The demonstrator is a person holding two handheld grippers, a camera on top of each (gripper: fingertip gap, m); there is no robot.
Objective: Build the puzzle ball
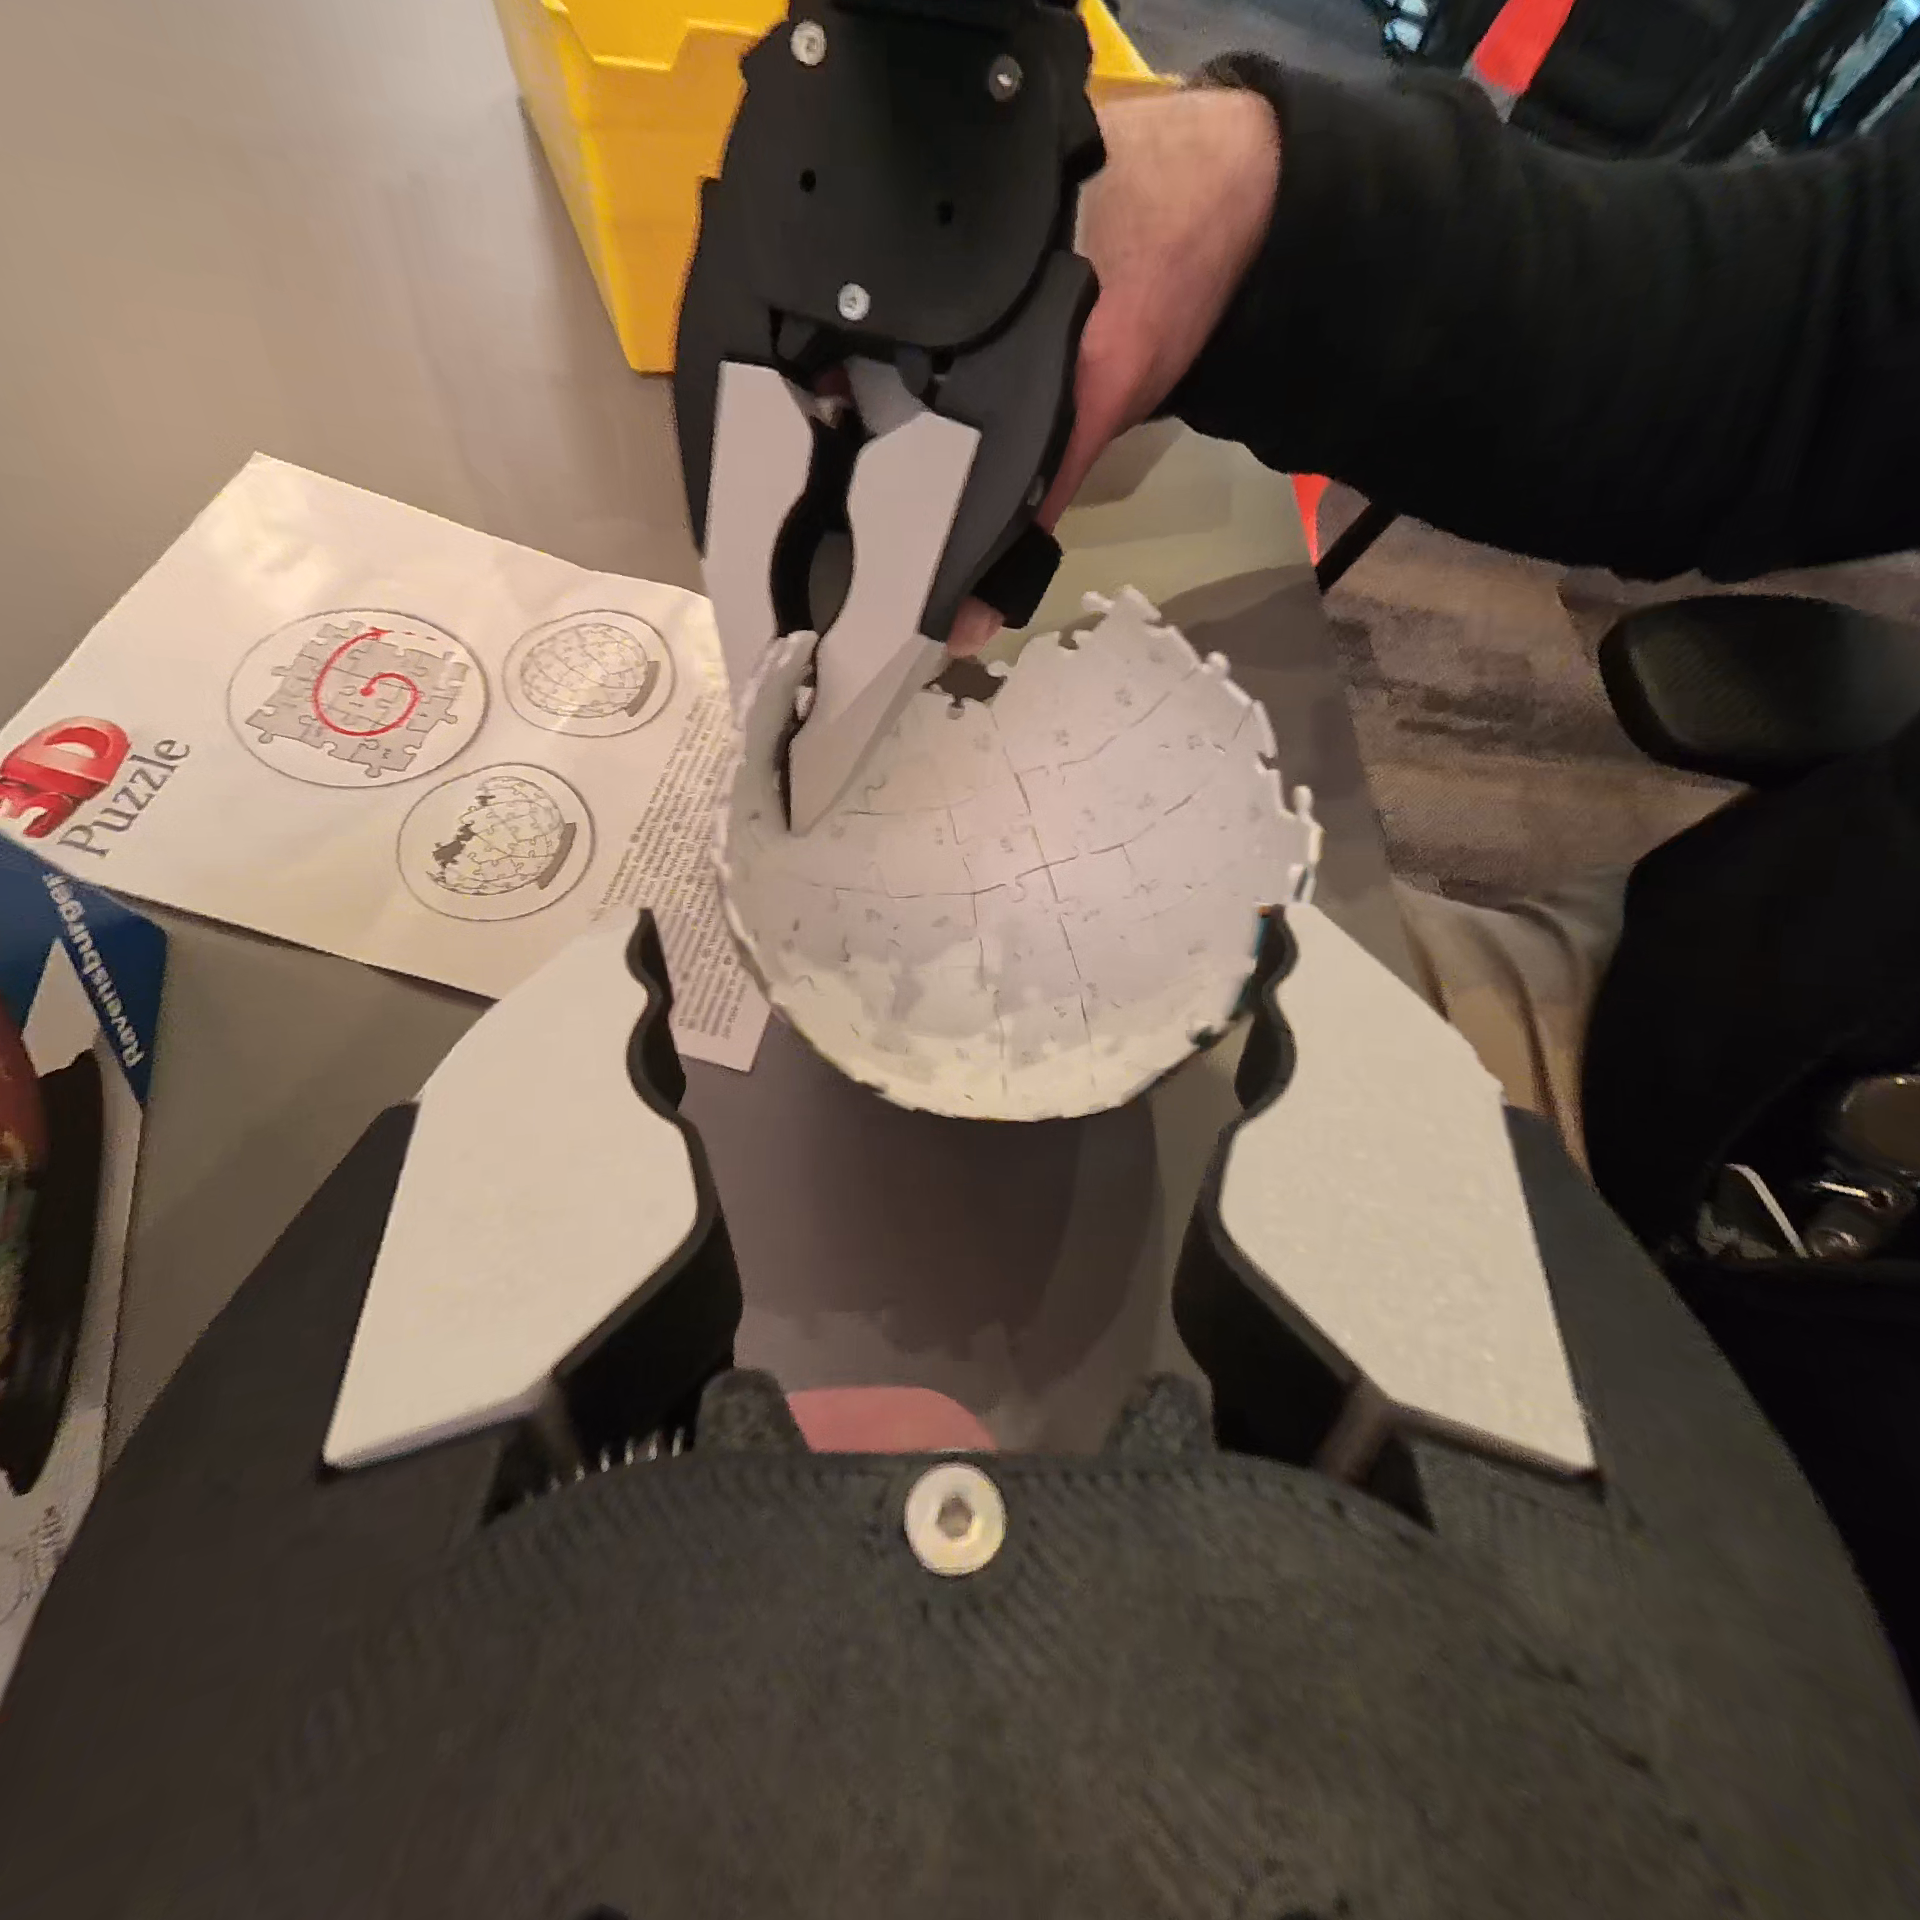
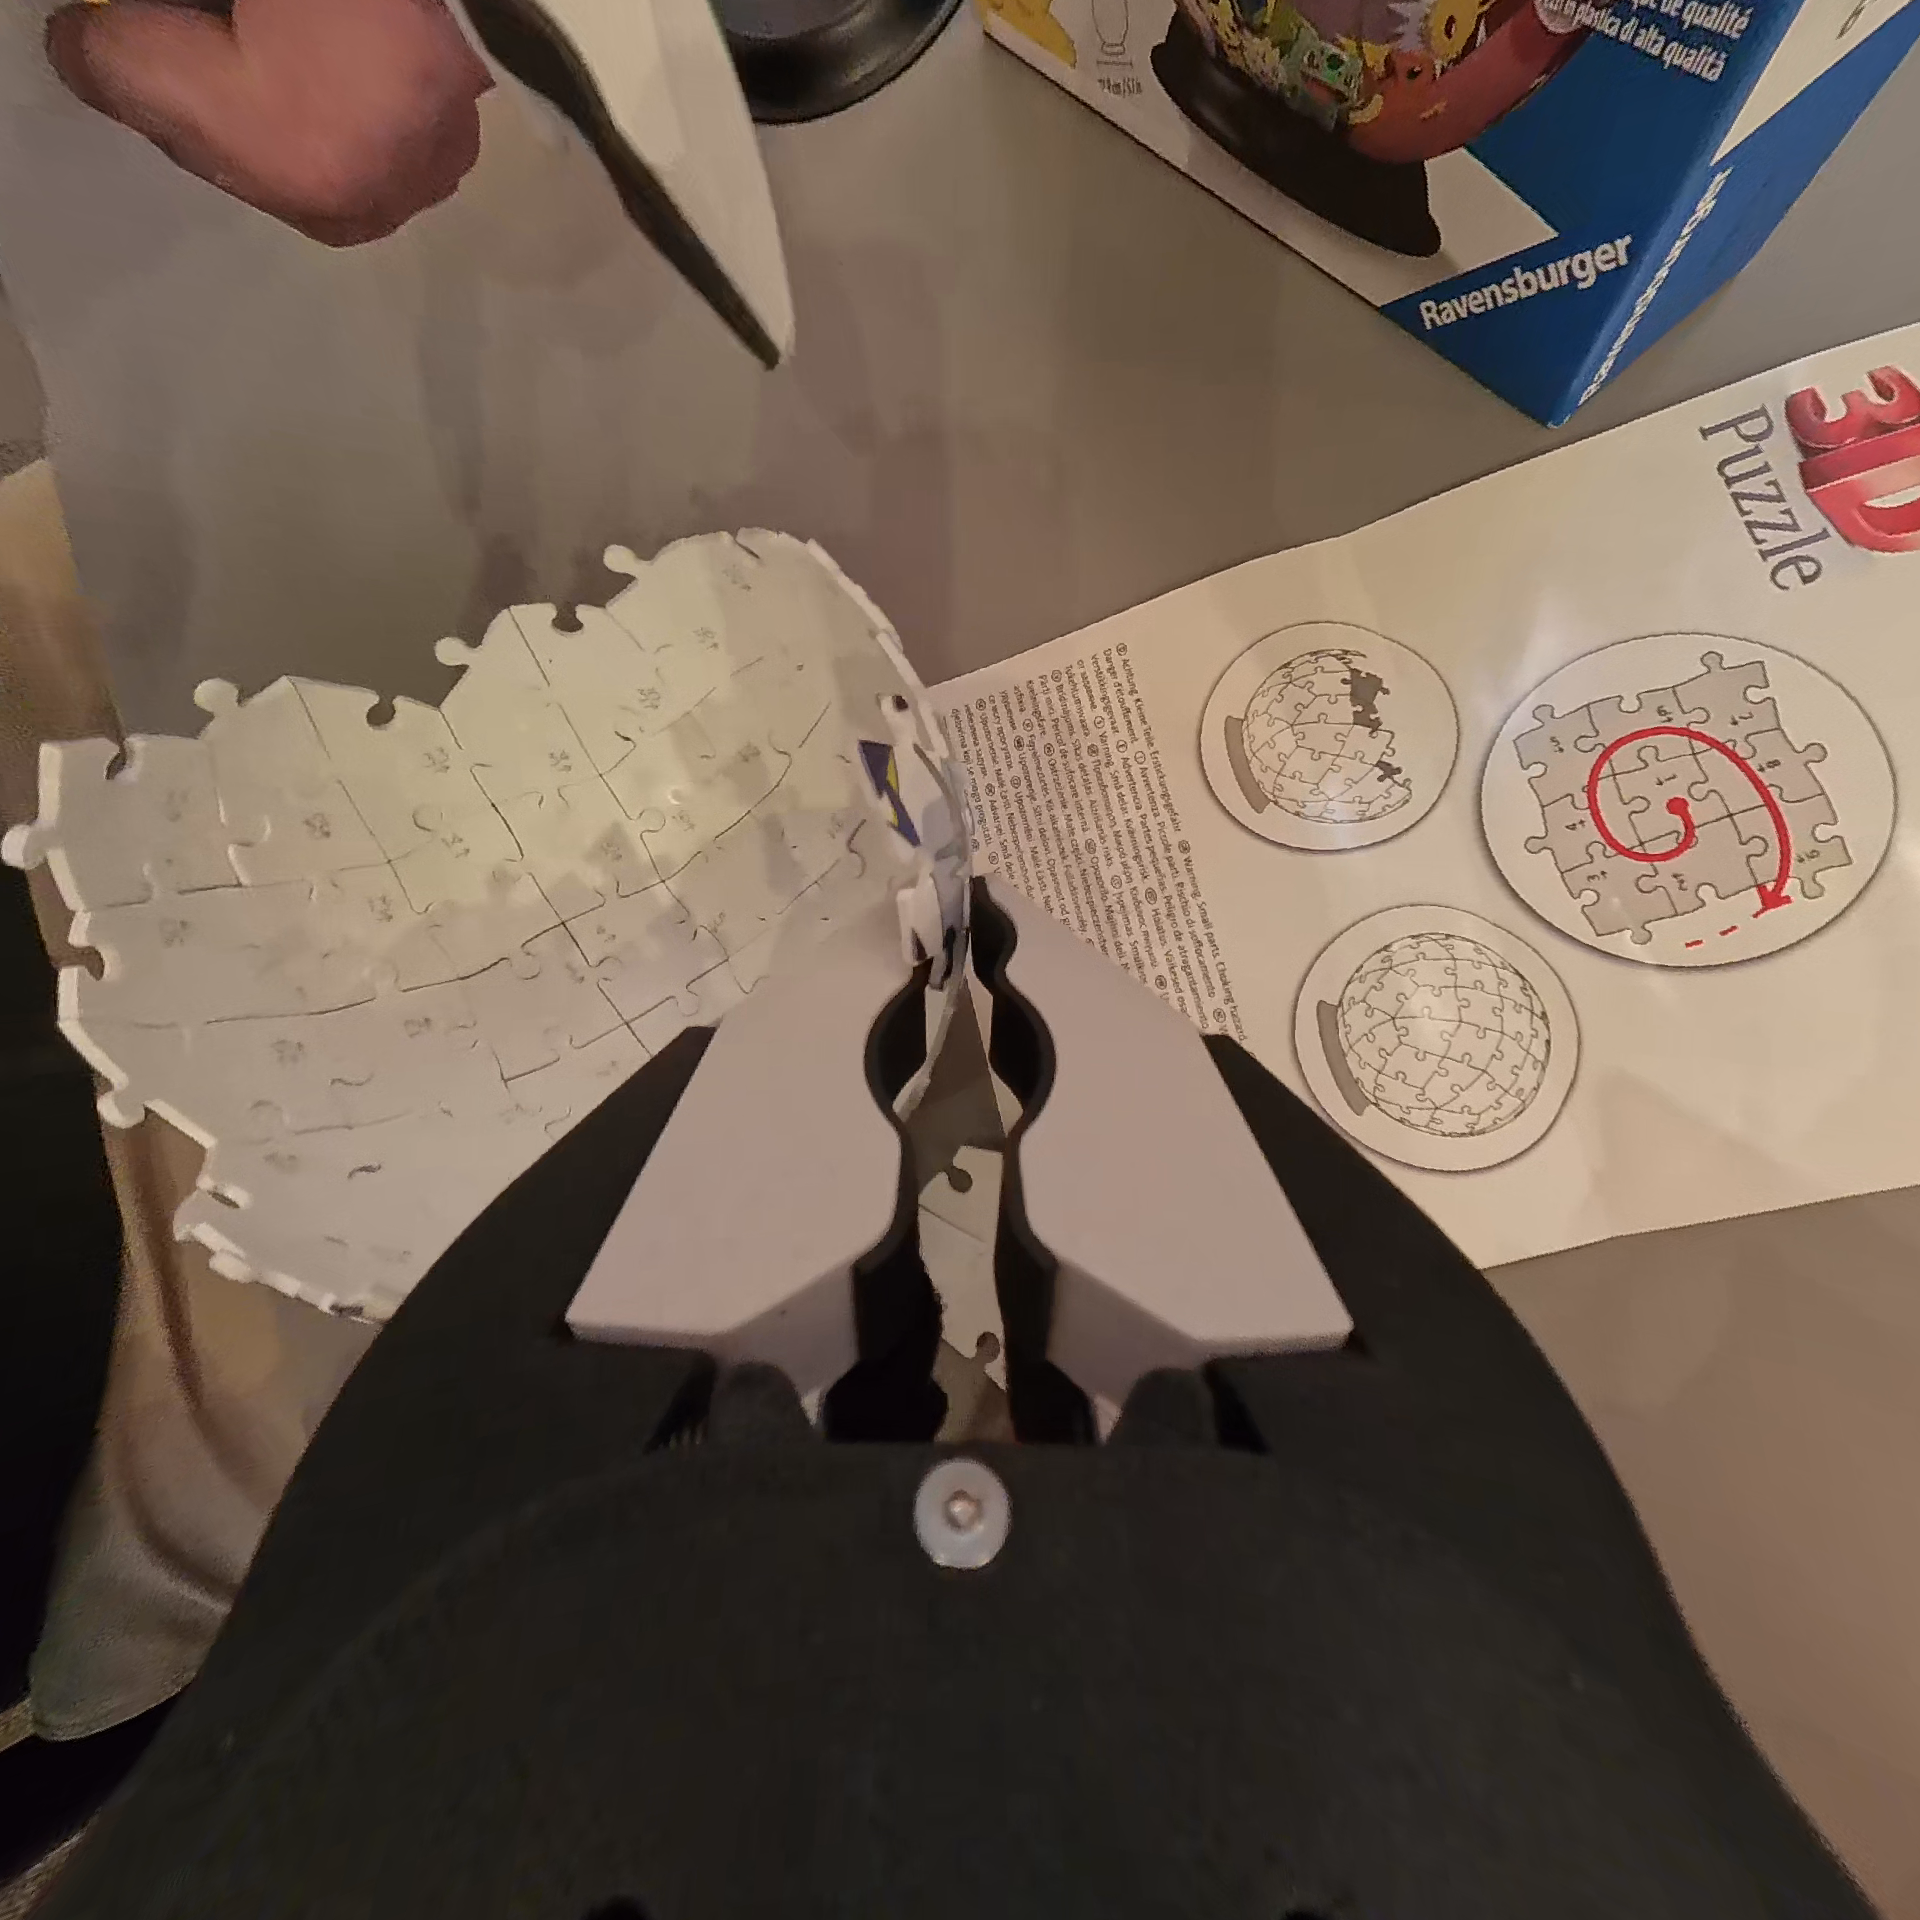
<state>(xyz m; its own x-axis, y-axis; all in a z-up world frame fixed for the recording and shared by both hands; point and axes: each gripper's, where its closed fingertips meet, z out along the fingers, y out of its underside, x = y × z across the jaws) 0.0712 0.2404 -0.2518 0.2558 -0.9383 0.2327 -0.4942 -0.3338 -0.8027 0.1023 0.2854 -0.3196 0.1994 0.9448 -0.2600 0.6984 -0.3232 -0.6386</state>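
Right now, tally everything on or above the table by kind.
Grippers: 2 (left, right)
Puzzle shell: 1
Instruction sheet: 1
Puzzle box: 1
Yellow bin: 1
Total: 6

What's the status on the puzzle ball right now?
Right gripper shut on half-built puzzle ball rim. Left gripper open, just below the shell. Nothing blocking; instruction sheet alongside.

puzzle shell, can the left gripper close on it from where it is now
Probably yes: the left gripper is open, its fingers flank the puzzle shell, and nothing sits between them. The right gripper pinches only the rim.
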